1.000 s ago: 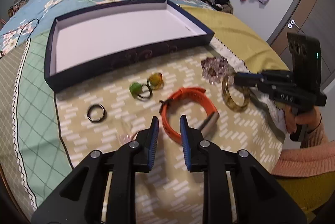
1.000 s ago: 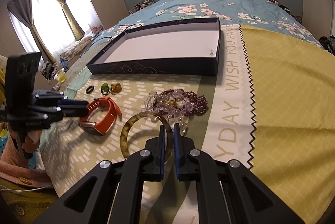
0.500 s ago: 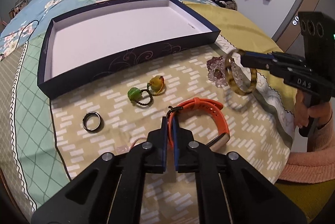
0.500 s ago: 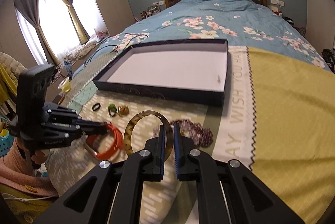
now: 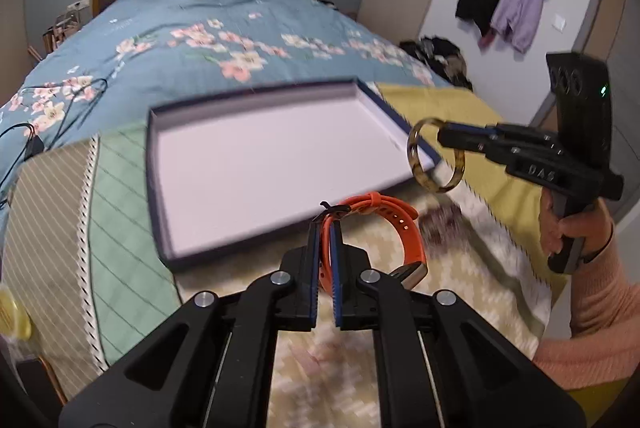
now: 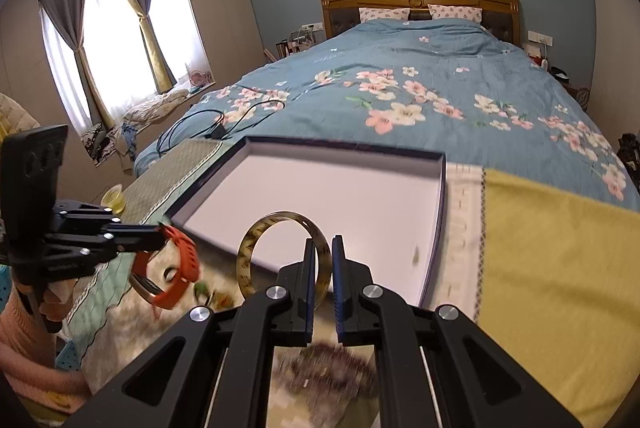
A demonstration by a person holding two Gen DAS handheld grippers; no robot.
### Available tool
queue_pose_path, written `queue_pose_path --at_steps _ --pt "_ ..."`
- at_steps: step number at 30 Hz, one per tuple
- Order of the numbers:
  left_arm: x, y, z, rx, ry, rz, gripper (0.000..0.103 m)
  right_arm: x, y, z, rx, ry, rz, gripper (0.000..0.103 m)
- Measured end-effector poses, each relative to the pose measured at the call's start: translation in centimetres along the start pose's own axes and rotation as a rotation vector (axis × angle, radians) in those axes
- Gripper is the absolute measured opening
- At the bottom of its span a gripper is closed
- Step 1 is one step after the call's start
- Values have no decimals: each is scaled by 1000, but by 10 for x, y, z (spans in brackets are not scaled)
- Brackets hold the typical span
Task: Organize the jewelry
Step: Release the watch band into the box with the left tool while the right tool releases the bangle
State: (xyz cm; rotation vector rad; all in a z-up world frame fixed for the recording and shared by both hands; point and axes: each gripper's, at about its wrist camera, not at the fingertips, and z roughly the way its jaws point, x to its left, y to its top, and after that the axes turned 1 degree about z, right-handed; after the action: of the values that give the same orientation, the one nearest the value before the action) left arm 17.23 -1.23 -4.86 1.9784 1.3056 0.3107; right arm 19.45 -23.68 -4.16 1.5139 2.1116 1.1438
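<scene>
The left gripper is closed on the strap of the orange watch band, and the right gripper is clamped on the rim of the tortoiseshell bangle. One second ago both pieces lay on the patterned cloth and the left jaws stood apart; half a second ago both were pinched and starting to rise; now both hang in the air, carried toward the navy tray. In the left view the bangle is at about 2 o'clock from the left gripper, over the tray's right corner. In the right view the band hangs at about 9 o'clock, short of the tray's near wall. I judge that the pick-up step is done for these two and the placing remains. Count now: one tray with nothing inside, one band, one bangle, one purple bead bracelet lying blurred on the cloth below the right gripper, and small blurred ring-like pieces whose number I cannot tell.
</scene>
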Motion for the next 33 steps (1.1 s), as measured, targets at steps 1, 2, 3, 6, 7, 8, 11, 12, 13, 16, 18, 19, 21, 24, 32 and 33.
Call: queue_pose_path --at_steps 1,2,3,6,7,8,11,12,13,16,18,19,21,24,32,33 --pt "4 5 -1 -7 10 -4 5 -2 6 4 -1 0 2 6" --pt "7 10 -1 -14 23 -5 5 -4 11 8 -1 -2 3 6" --pt "11 15 0 -19 33 -7 5 -6 15 13 1 -3 4 6" --pt "20 30 5 -23 52 -15 5 -12 29 29 11 -9 11 6" --pt "23 35 8 -22 54 -17 5 -14 32 34 15 -10 13 6" --pt "26 40 12 -21 59 -18 5 -15 35 39 19 -15 13 6" --pt "33 52 26 -14 73 -22 5 -21 46 58 43 -25 21 6" --pt "34 54 31 -12 77 -25 5 -22 49 65 51 -30 23 6" --pt "38 59 36 -10 82 -29 5 -23 51 70 57 -33 23 6" --pt "47 71 51 -5 94 -37 5 -25 58 87 75 -39 28 6" --pt "55 79 61 2 97 -46 5 -27 61 97 87 -46 31 6" --pt "57 81 65 4 96 -50 5 -29 64 103 93 -50 36 6" --pt "64 89 75 13 97 -58 5 -32 68 112 107 -50 46 6" --pt "72 99 91 33 111 -62 6 -37 74 127 132 -62 58 6" --pt "95 116 131 91 137 -95 6 -38 81 152 204 -82 59 6" --pt "96 115 134 96 139 -97 6 -37 82 154 211 -84 58 7"
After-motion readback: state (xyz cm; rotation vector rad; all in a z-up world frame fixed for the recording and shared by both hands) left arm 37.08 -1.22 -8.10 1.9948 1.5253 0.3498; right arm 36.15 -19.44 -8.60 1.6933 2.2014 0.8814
